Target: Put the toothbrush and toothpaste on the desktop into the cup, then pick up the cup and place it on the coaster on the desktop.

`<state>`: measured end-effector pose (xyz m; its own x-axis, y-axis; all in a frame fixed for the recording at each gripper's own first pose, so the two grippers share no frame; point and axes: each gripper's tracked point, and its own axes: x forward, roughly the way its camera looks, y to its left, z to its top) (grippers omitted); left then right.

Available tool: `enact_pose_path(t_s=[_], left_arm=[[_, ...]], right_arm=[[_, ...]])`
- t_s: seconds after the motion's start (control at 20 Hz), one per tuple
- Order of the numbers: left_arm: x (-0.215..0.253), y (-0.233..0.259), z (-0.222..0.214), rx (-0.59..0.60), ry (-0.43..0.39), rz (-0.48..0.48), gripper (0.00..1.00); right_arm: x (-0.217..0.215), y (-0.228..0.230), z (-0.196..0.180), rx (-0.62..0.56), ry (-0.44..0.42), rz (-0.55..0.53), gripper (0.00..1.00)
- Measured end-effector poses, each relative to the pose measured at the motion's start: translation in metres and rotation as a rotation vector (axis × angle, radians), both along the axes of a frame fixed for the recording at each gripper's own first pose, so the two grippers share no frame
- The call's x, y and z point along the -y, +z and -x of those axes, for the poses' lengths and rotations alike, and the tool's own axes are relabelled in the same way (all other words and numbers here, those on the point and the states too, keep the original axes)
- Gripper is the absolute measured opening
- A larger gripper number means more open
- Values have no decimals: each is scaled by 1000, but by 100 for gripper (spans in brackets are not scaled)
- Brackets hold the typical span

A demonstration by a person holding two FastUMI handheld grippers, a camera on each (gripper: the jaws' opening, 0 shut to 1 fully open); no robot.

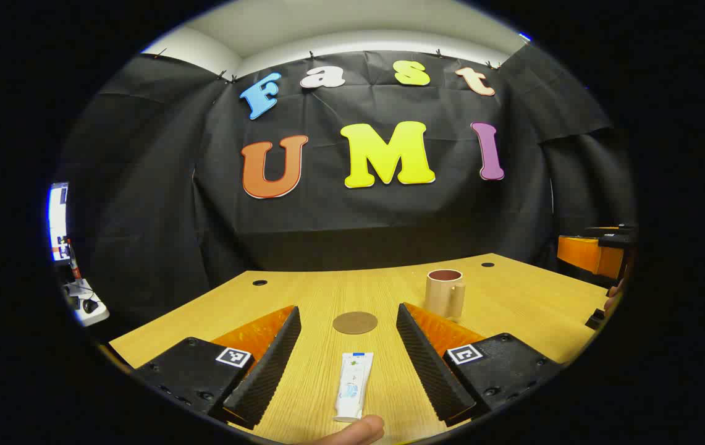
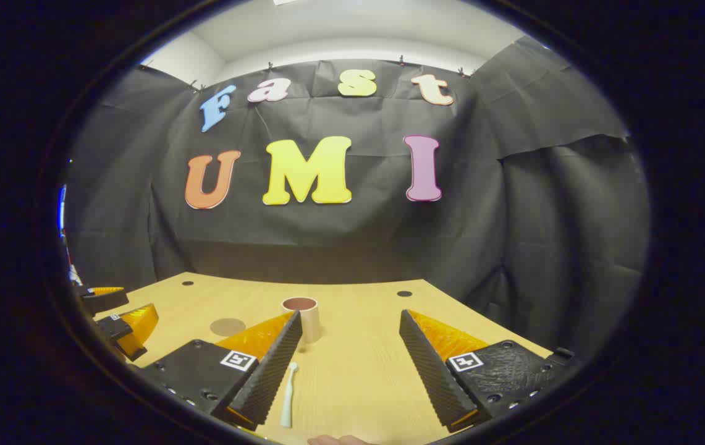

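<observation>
Toothpaste (image 1: 353, 385), toothbrush (image 2: 288, 395) flat on desktop (image 1: 513, 309); cup (image 1: 444, 293) upright; coaster (image 1: 355, 322) bare.

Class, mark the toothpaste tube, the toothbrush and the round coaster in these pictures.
White toothpaste tube (image 1: 353, 388): left gripper view, middle of its body.
White plastic toothbrush (image 2: 288, 395): right gripper view, middle of its handle.
Round brown coaster (image 1: 355, 322): left gripper view, centre of its top.

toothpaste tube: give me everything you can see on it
The toothpaste tube is a white soft-looking tube with blue and green print and a blue band at its far end. In the left gripper view it lies flat on the wooden desktop, lengthwise between the open fingers of the left gripper, neither finger touching it. Its far end points toward the round brown coaster; its near end sits by a person's fingertip; contact unclear.
</observation>
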<state>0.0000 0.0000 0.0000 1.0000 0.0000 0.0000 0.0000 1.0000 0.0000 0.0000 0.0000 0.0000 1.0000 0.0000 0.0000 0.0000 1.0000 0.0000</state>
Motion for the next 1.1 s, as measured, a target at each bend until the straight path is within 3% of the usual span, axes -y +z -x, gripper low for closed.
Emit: enact_pose_path(t_s=[0.05, 0.6, 1.1], left_arm=[[2, -5, -2, -14, -2, 7, 99], [1, 4, -7, 2, 18, -17, 99], [-2, 24, -6, 40, 18, 18, 99]], right_arm=[[0, -2, -1, -6, 2, -4, 97], [5, -22, -11, -58, 2, -11, 98], [-6, -35, -20, -96, 15, 13, 97]])
